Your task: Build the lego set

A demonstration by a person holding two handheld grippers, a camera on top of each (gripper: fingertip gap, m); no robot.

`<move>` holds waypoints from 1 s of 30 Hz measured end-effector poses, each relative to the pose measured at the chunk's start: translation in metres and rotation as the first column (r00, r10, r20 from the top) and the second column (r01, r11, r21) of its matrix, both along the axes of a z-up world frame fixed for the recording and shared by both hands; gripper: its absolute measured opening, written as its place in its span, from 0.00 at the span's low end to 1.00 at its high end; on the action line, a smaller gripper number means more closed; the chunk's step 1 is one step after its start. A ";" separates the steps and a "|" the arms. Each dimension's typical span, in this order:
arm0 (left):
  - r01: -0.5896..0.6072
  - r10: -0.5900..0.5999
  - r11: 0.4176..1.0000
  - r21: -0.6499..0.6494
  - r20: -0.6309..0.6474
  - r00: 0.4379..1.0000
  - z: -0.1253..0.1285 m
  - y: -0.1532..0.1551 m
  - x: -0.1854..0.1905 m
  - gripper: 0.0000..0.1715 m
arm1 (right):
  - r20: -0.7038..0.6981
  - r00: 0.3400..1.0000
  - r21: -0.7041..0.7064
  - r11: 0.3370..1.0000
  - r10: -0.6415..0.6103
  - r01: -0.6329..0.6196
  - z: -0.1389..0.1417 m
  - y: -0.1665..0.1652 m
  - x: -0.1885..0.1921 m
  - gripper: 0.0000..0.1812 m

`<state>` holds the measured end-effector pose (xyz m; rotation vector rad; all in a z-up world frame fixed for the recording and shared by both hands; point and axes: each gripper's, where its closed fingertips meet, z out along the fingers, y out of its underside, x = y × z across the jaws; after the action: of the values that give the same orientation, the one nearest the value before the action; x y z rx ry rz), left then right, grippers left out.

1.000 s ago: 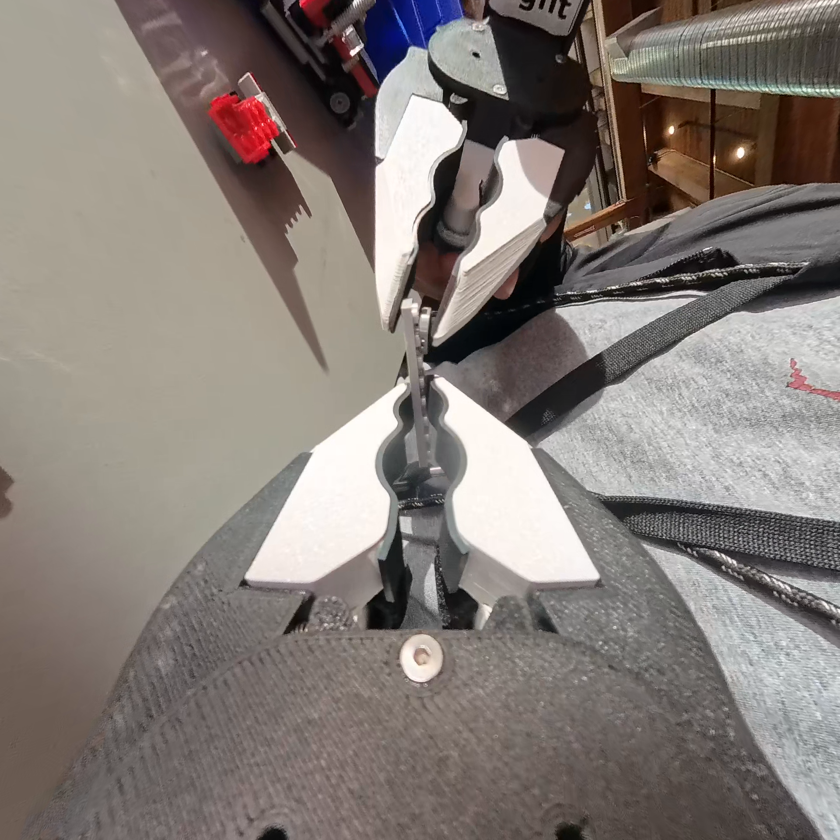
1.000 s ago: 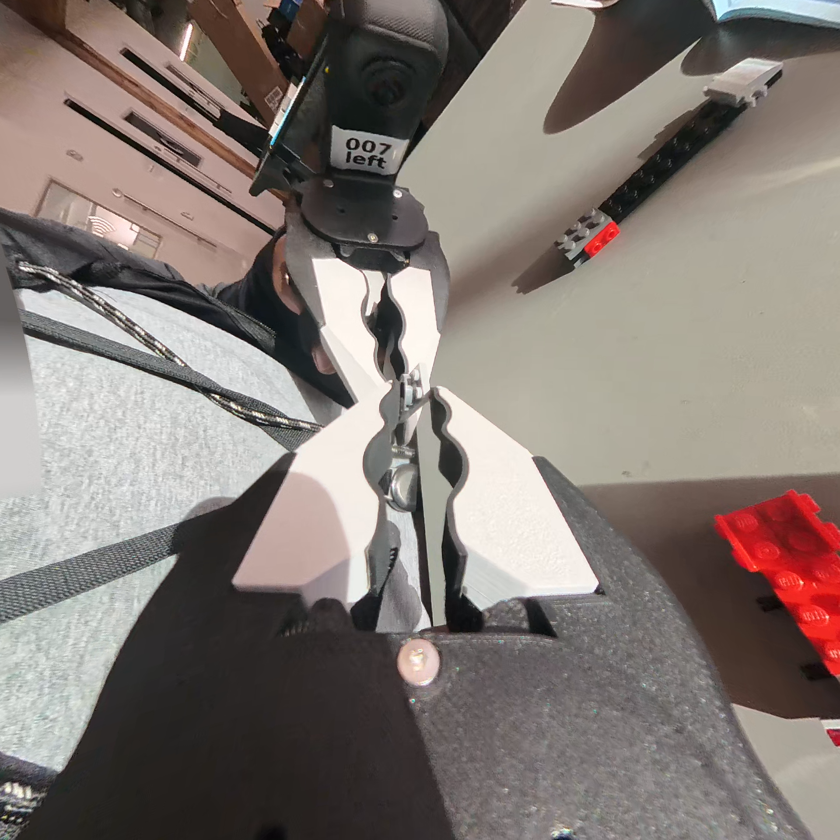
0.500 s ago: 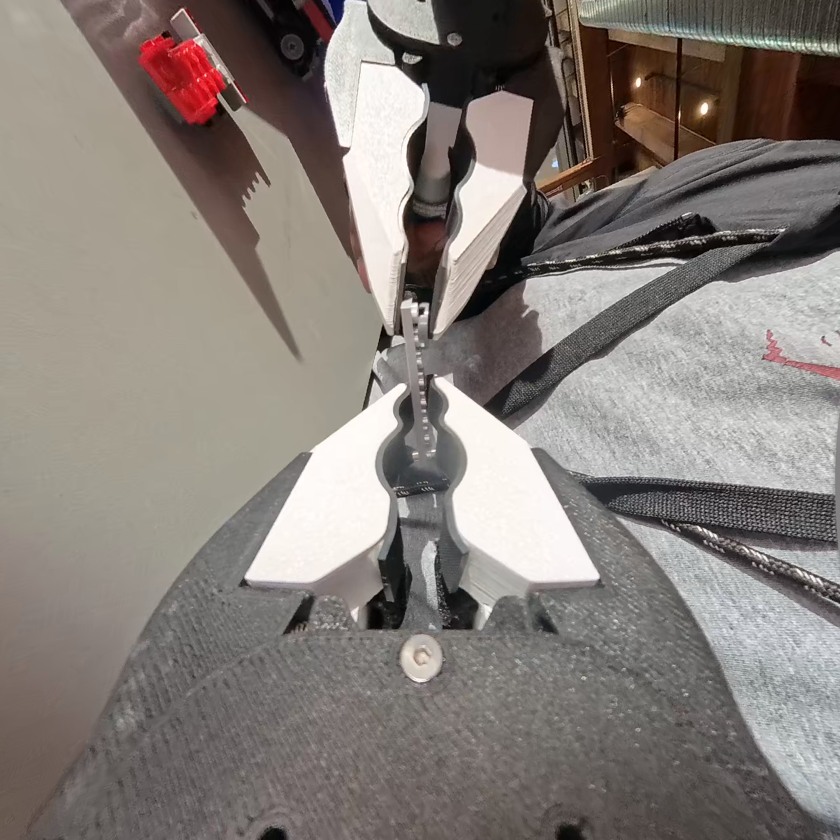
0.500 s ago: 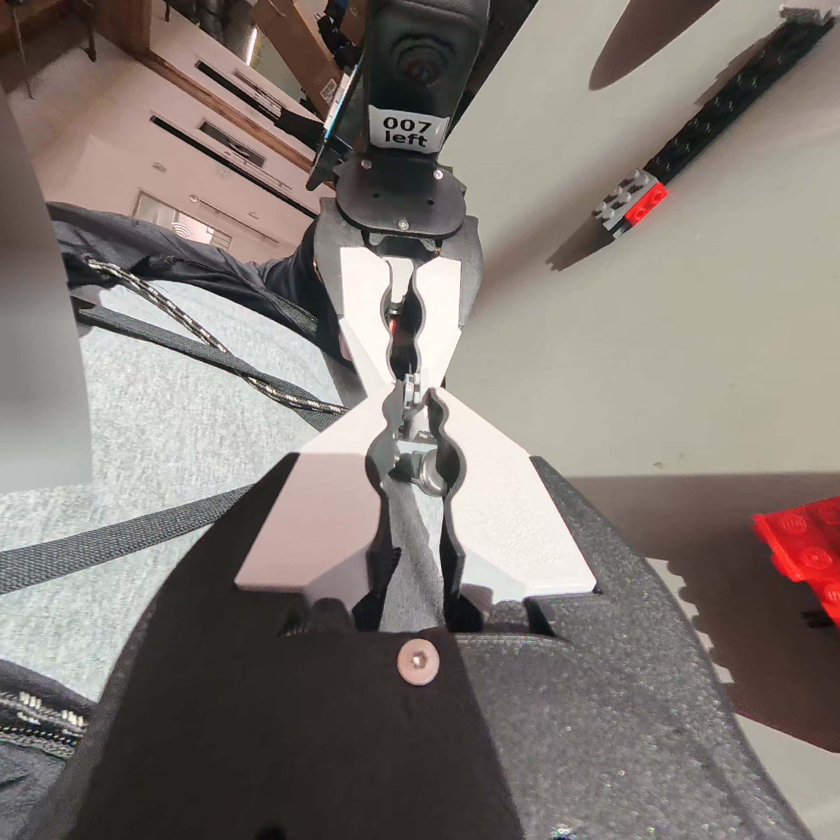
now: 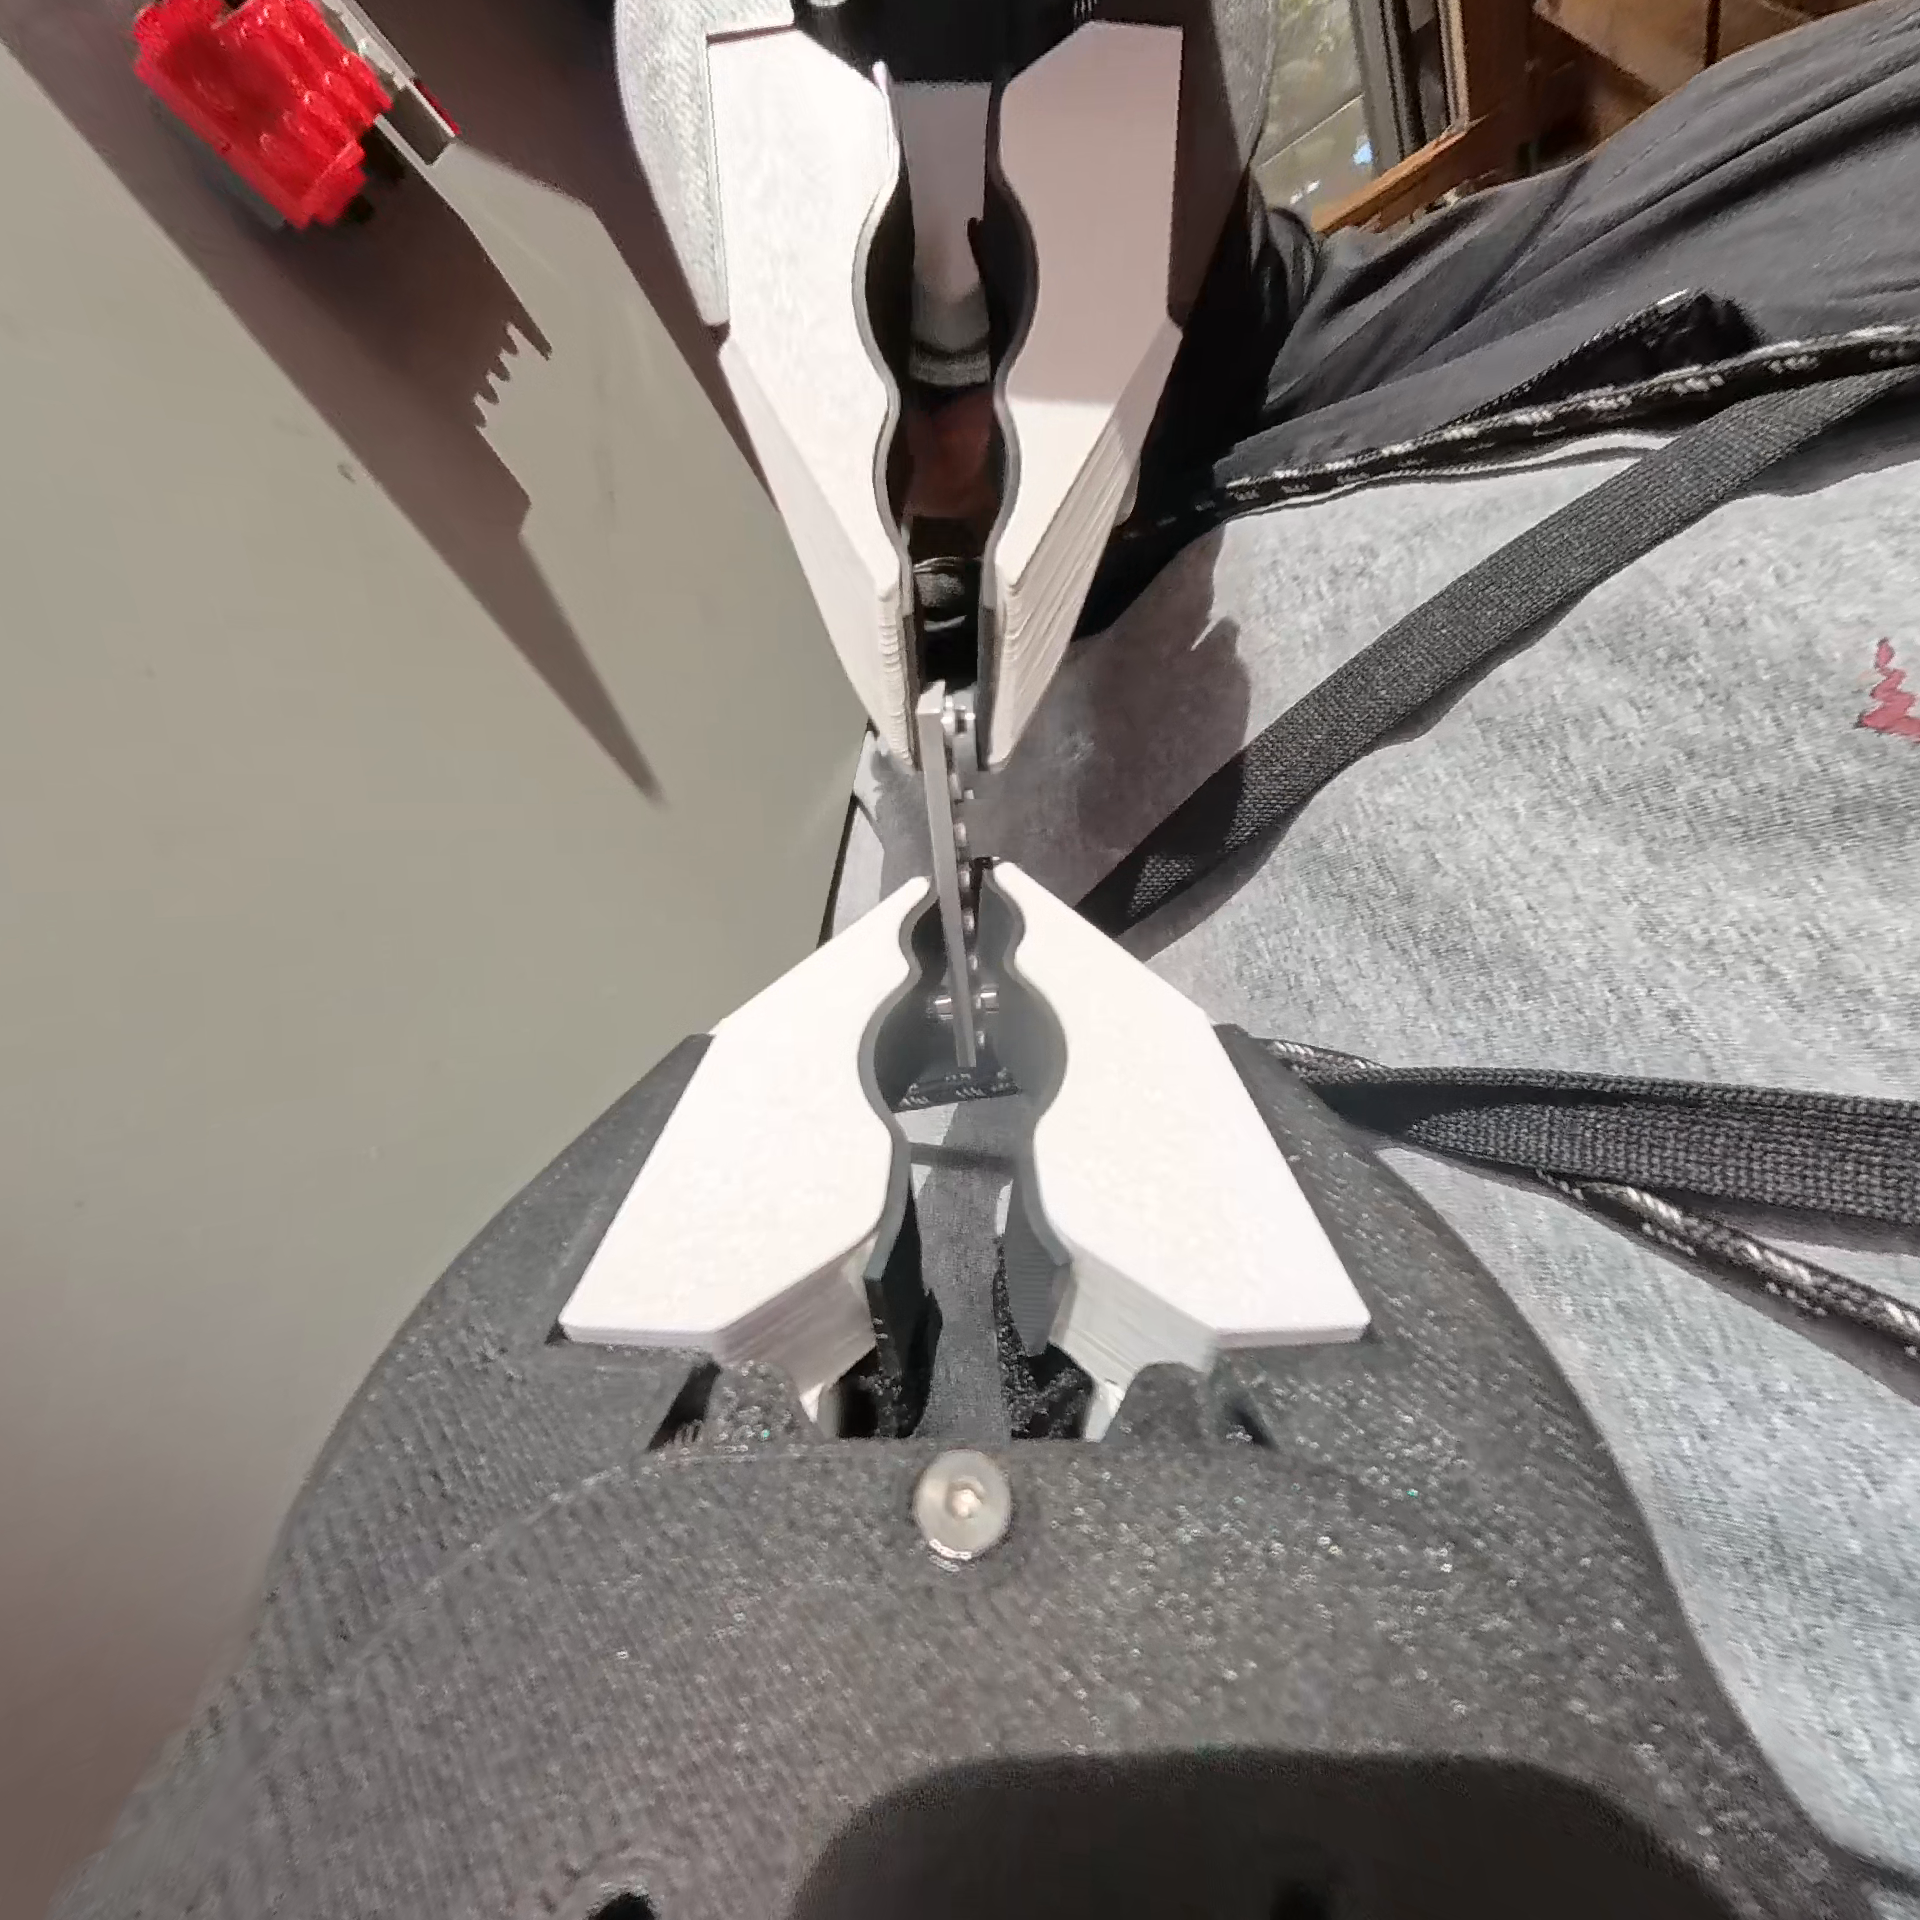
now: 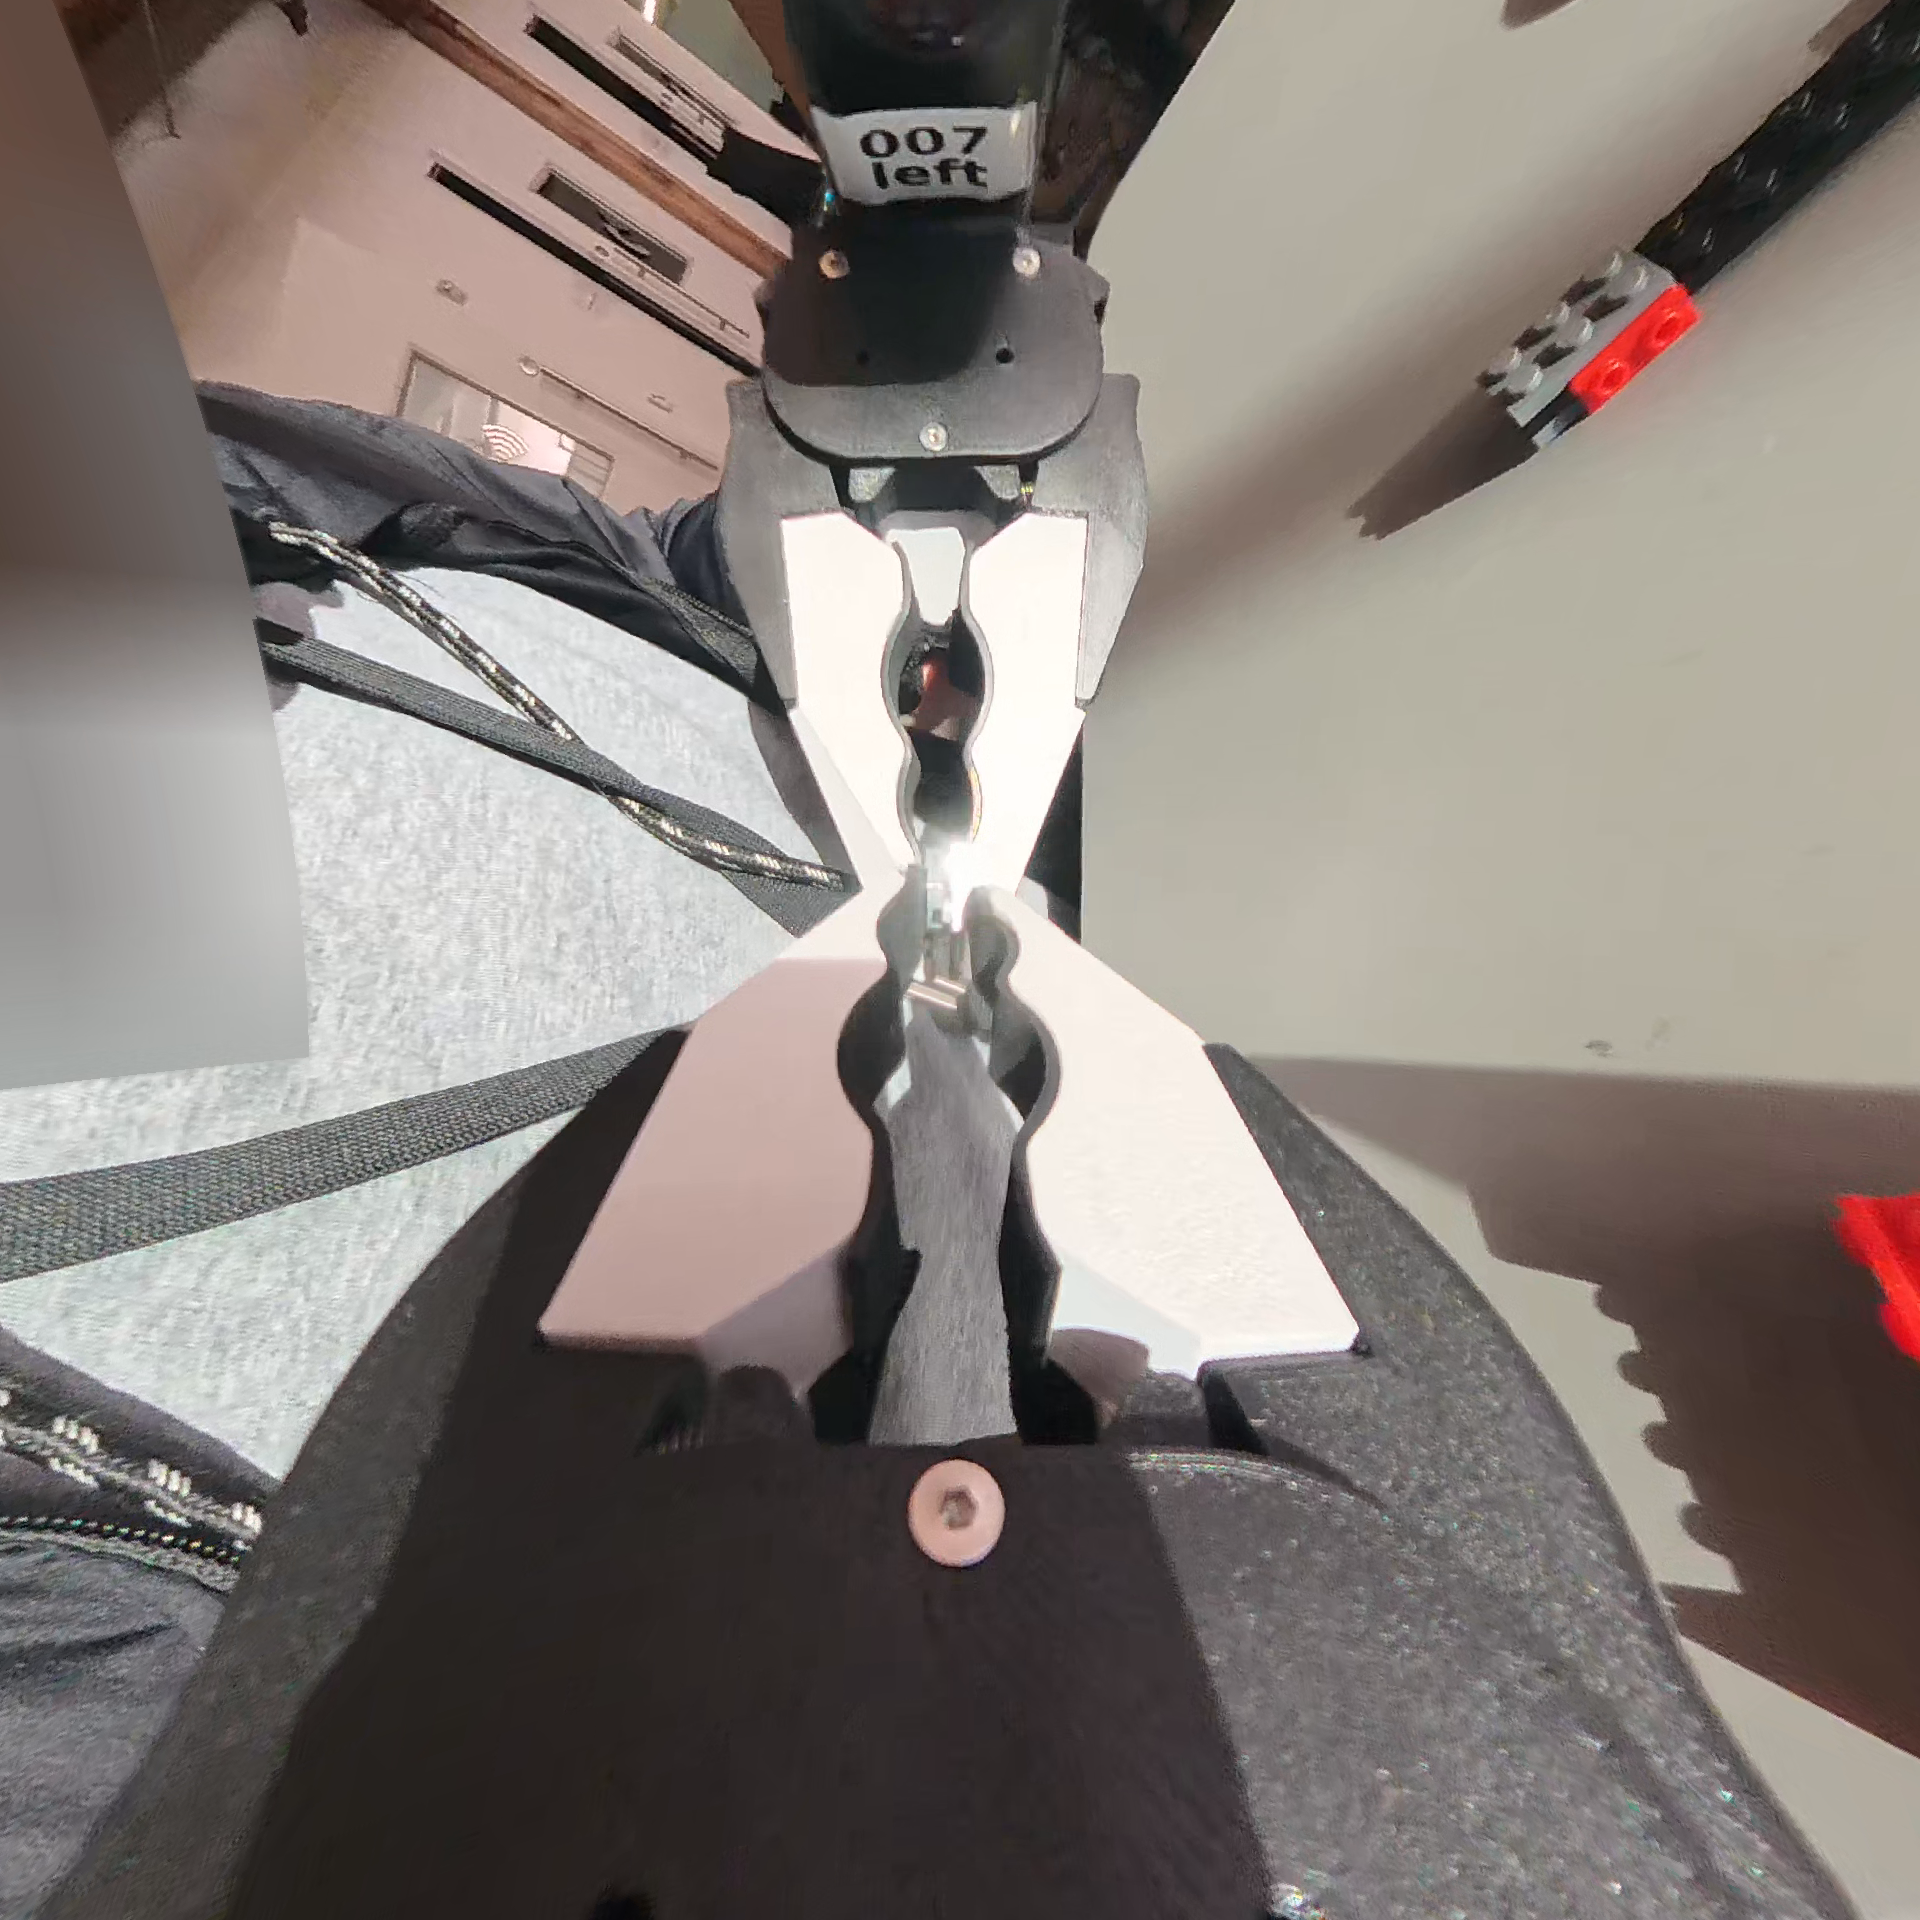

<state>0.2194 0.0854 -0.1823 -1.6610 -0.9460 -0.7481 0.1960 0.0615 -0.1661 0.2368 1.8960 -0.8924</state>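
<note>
A thin grey lego plate (image 5: 951,831) with studs along one side is held edge-on between both grippers, in the air beside the table edge. My left gripper (image 5: 961,899) is shut on its near end. The right gripper (image 5: 948,727) faces it tip to tip and is shut on the far end. In the right wrist view my right gripper (image 6: 940,909) pinches the same grey piece (image 6: 935,951), and the left gripper (image 6: 940,868) meets it head-on. A small metal pin shows on the piece between the fingers.
A red lego assembly (image 5: 260,135) lies on the grey table (image 5: 260,831). A long black lego beam with grey and red bricks (image 6: 1590,353) and a red plate (image 6: 1881,1278) also lie on the table. A person's grey top with black straps (image 5: 1558,883) is below the grippers. The grippers are tip to tip, or close to it.
The two grippers have drawn closer and lined up tip to tip, so each looms larger in the other's view. The grey plate stays gripped between them. The table parts have slid toward the frame edges.
</note>
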 end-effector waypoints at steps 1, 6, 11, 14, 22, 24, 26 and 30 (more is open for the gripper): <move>0.005 -0.005 1.000 -0.014 -0.007 1.000 -0.001 0.000 0.000 0.02 | -0.002 1.000 0.003 1.000 0.006 -0.006 -0.001 0.001 0.000 0.05; 0.004 -0.005 0.999 -0.033 -0.027 1.000 -0.001 0.000 -0.001 0.03 | -0.015 1.000 -0.016 1.000 0.008 -0.008 0.001 0.001 -0.001 0.05; -0.003 -0.002 0.997 -0.083 -0.064 0.998 -0.004 -0.002 -0.003 0.03 | -0.020 1.000 -0.009 1.000 -0.017 0.017 -0.001 0.000 -0.002 0.05; -0.014 0.005 0.994 -0.107 -0.084 0.996 -0.006 -0.003 -0.005 0.04 | -0.012 0.999 0.001 0.999 -0.042 0.042 -0.003 -0.001 -0.004 0.05; -0.164 0.173 0.979 0.124 -0.069 0.983 0.014 -0.011 -0.026 0.05 | -0.140 0.984 -0.097 0.991 -0.107 0.094 0.009 -0.005 -0.015 0.04; -0.205 0.223 0.960 0.188 -0.077 0.972 0.022 -0.016 -0.032 0.05 | -0.170 0.979 -0.118 0.989 -0.110 0.090 0.011 -0.005 -0.015 0.04; -0.226 0.251 0.946 0.232 -0.087 0.964 0.027 -0.020 -0.035 0.05 | -0.183 0.975 -0.142 0.985 -0.123 0.097 0.014 -0.006 -0.015 0.04; -0.236 0.275 0.933 0.271 -0.115 0.955 0.032 -0.022 -0.037 0.05 | -0.196 0.972 -0.165 0.981 -0.132 0.100 0.016 -0.005 -0.016 0.04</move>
<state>0.1822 0.0636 -0.1503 -1.3190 -0.8967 -0.5331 0.1799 0.0563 -0.1498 0.1685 2.0065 -1.1766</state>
